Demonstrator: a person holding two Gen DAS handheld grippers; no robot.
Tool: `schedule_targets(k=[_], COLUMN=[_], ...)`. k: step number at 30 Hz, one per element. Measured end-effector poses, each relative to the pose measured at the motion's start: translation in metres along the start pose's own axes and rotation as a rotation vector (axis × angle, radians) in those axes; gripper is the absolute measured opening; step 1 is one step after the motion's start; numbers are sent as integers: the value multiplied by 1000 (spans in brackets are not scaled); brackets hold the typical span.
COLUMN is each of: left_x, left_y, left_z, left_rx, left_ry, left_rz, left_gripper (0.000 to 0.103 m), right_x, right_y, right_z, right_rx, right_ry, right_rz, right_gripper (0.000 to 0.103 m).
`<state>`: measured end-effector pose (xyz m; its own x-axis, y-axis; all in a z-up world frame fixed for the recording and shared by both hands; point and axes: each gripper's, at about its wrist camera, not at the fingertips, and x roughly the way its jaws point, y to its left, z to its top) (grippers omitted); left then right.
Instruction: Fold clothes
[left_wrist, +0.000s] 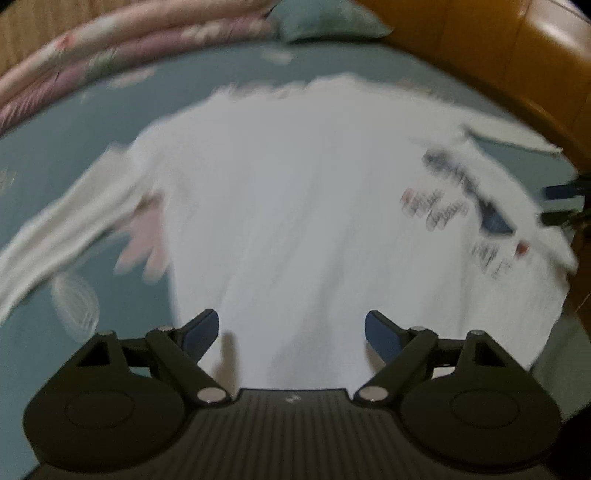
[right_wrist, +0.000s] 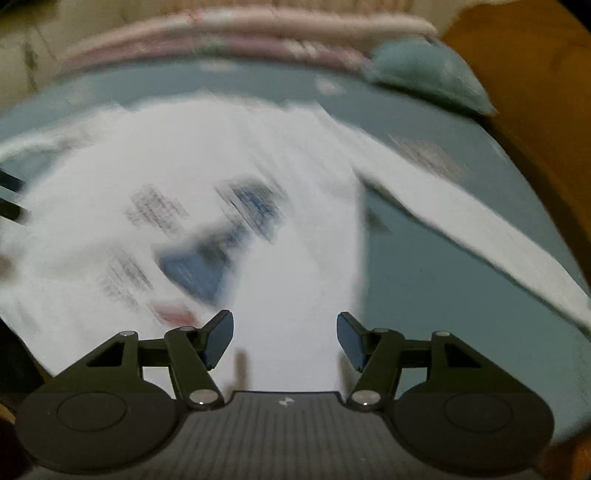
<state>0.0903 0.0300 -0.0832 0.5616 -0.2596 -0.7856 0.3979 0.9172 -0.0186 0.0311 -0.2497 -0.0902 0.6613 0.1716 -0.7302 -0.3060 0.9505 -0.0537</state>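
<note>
White long-sleeved shirt (left_wrist: 295, 192), printed on the chest, is laid flat on the teal bed sheet (left_wrist: 66, 147), both sleeves spread outward; details are blurred. Left gripper (left_wrist: 291, 336) is held above the shirt's near hem, jaws wide apart, nothing between them. Right gripper (right_wrist: 285, 338) is held above the shirt's side edge, jaws parted and empty. Pink floral quilt (left_wrist: 110, 55) and teal pillow (left_wrist: 328, 18) are kept at the bed's far edge.

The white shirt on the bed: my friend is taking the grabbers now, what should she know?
Left gripper: open, holding nothing, above the shirt's lower part.
Right gripper: open, holding nothing, near the shirt's edge.
White shirt: spread on the blue bedsheet, print side up, both sleeves out to the sides.
Done: shirt laid out.
Left: all folds, sleeves first.
</note>
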Motion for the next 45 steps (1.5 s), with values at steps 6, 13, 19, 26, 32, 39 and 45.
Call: schedule_targets(k=[6, 13, 19, 26, 32, 39, 45], left_x=[40, 10, -9, 7, 72, 82, 64], left_y=[-31, -18, -11, -3, 35, 92, 98], left_z=[20, -46, -59, 3, 66, 59, 69], left_rx=[42, -1, -54, -7, -92, -188, -231], left_ry=[3, 28, 79, -18, 7, 30, -21], left_rz=[-5, 41, 19, 2, -38, 57, 47], left_gripper=[86, 91, 94, 94, 94, 95, 94], right_x=[55, 36, 26, 29, 29, 28, 30], right_y=[51, 55, 53, 59, 59, 57, 59], right_z=[29, -27, -31, -32, -31, -34, -31], right_rx=[-43, 77, 111, 120, 118, 109, 103], right_ry=[-22, 3, 11, 7, 8, -5, 14], right_rz=[82, 69, 53, 35, 33, 47, 49], right_gripper=[72, 103, 103, 103, 103, 103, 103])
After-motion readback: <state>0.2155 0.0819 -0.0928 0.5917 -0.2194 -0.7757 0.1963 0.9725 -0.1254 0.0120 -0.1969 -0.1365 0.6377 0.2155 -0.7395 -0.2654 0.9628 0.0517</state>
